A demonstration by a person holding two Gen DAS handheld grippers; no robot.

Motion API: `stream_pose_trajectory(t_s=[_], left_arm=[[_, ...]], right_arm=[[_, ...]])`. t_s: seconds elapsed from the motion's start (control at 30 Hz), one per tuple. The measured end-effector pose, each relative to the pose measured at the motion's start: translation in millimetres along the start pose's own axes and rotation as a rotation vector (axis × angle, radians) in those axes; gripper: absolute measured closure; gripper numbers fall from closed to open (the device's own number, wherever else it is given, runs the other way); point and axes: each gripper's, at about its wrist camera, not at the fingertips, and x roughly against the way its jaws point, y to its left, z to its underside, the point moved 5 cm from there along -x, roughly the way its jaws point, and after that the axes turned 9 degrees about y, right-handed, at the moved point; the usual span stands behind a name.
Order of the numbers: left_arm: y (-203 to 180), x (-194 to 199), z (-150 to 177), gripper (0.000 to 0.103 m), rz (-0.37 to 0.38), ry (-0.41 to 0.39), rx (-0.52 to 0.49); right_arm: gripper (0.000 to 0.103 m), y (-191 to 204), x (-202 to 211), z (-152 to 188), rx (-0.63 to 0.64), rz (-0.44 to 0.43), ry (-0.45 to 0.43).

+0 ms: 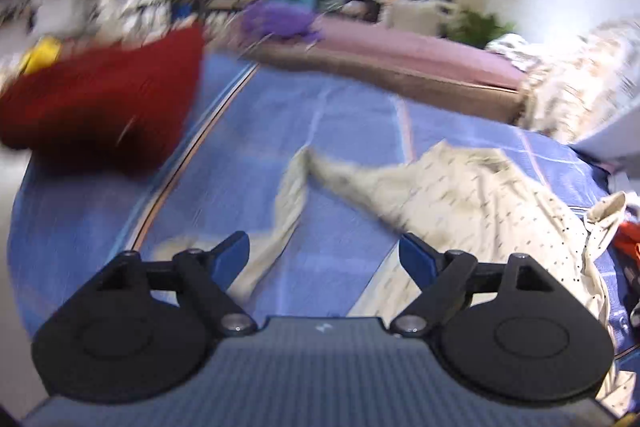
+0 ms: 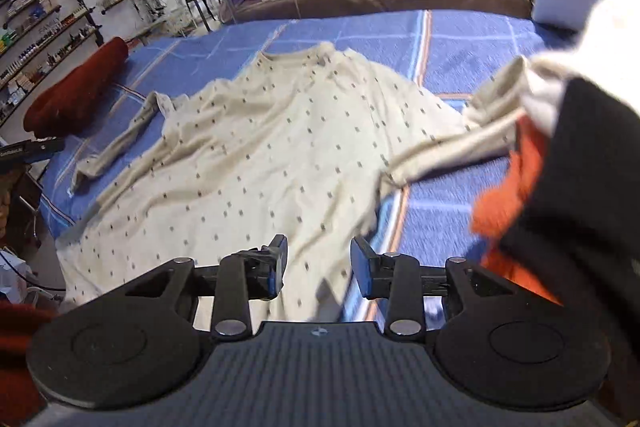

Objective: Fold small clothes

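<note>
**Both claws open above the spotted shirt**

Left claw hangs with jaws spread wide and empty over a sleeve. Right claw stands partly open, gripping nothing, above the hem. Beneath them the cream spotted shirt lies spread on the blue checked bedspread, a red bundle well apart.

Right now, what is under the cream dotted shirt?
The cream dotted shirt lies spread on the blue checked bedsheet, which shows all around it and between its sleeve and body. Whether anything else lies beneath the shirt cannot be seen; the cloth covers it.
</note>
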Motion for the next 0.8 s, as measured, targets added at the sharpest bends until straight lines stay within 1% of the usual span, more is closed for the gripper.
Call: stream_pose_trajectory(t_s=[0.03,0.07,0.1,0.13,0.17,0.2,0.23,0.3,0.33,0.4,0.43,0.47,0.5,0.53,0.57,0.63,0.73,0.77,0.8], left_arm=[[-12.8,-3.5,-16.3,0.010,0.003,-0.031,-0.061],[-26.1,-8.7,-34.7,0.007,0.008,-0.061,-0.116],[-35.5,-14.9,-49.7,0.003,0.022,-0.077,-0.146],[-44.6,-25.0,-64.8,0.002,0.064,-0.082,-0.158],[-51.0,-36.9,-77.9,0.002,0.119,-0.071,-0.143],[-57.4,-52.2,-89.4,0.002,0.171,-0.044,-0.124],[-63.7,-69.6,-99.8,0.002,0.201,-0.012,-0.116],[-78.8,-103.0,-117.2,0.002,0.202,0.033,-0.150],[-87.2,-120.0,-125.3,0.004,0.208,0.051,-0.190],[-104.6,-155.2,-139.6,0.006,0.200,0.064,-0.288],[-113.3,-173.5,-144.7,0.009,0.202,0.086,-0.341],[-121.0,-196.1,-146.7,0.012,0.201,0.125,-0.384],[-126.8,-215.1,-148.5,0.016,0.204,0.168,-0.405],[-132.6,-235.5,-147.3,0.017,0.215,0.217,-0.434],[-137.0,-250.2,-144.4,0.017,0.223,0.245,-0.464],[-143.4,-271.0,-138.2,0.017,0.228,0.263,-0.510],[-147.3,-290.5,-124.6,0.017,0.273,0.292,-0.527],[-148.6,-298.3,-120.0,0.019,0.271,0.311,-0.549],[-150.6,-306.4,-115.2,0.027,0.252,0.325,-0.576]], right_arm=[[0.037,3.2,-3.2,-14.0,0.028,-0.004,0.007],[0.035,5.1,-2.9,-27.4,0.056,-0.005,0.015],[0.033,6.9,-3.9,-40.8,0.069,0.002,0.009],[0.031,5.3,-1.8,-53.0,0.075,0.007,-0.003],[0.028,3.3,-1.3,-66.8,0.078,0.009,-0.015],[0.023,0.4,-2.7,-79.5,0.076,0.010,-0.026],[0.020,-2.8,-8.3,-93.0,0.059,0.013,-0.037],[0.020,-15.7,-21.2,-120.2,-0.002,0.011,-0.031],[0.020,-21.4,-30.5,-132.6,-0.019,0.007,-0.019],[0.023,-34.3,-54.1,-157.3,-0.027,0.037,0.003],[0.029,-40.4,-68.6,-168.1,-0.028,0.050,0.029],[0.033,-46.2,-84.0,-178.1,-0.016,0.060,0.048],[0.039,-54.6,-100.8,-187.8,-0.010,0.069,0.062],[0.040,-62.8,-115.7,-195.1,-0.015,0.068,0.079],[0.040,-69.0,-129.6,-201.3,0.000,0.067,0.095],[0.041,-79.3,-155.0,-207.2,0.031,0.086,0.113],[0.042,-85.6,-181.8,-206.3,0.053,0.050,0.144],[0.042,-86.6,-189.1,-204.9,0.057,0.044,0.163],[0.042,-86.6,-195.3,-202.0,0.066,0.051,0.184]])
